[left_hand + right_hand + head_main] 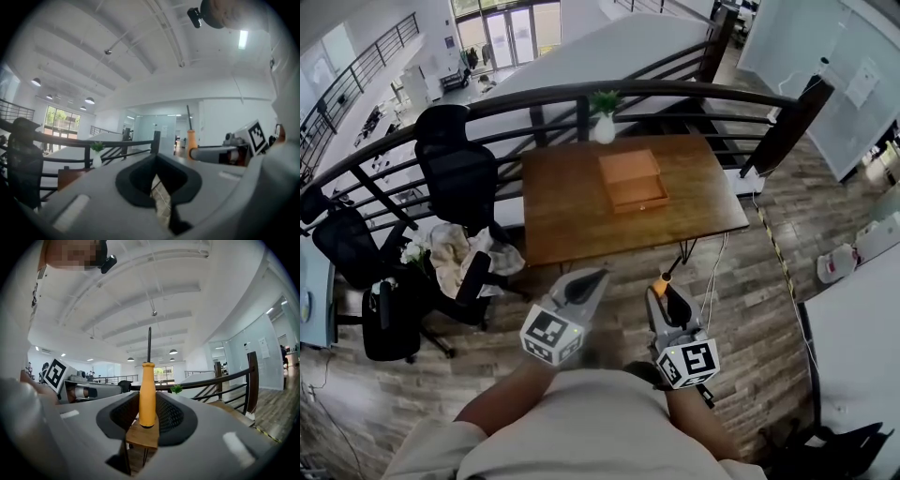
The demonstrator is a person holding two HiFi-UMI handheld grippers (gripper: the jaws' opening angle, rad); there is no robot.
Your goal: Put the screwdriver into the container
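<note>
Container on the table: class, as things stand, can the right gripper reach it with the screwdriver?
Probably not yet. The right gripper, jaws shut on the screwdriver, is close to the person's body, with a stretch of floor between it and the table bearing the container. Nothing blocks the way forward.

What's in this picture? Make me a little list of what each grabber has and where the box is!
right gripper: shut on the screwdriver, orange handle between the jaws, metal shaft pointing up
left gripper: jaws together, nothing in them
container: wooden box on the table, ahead of both grippers
plant: small, in a white vase at the table's far edge
chairs: black, to the left of the table
job so far: screwdriver not yet in the container
</note>
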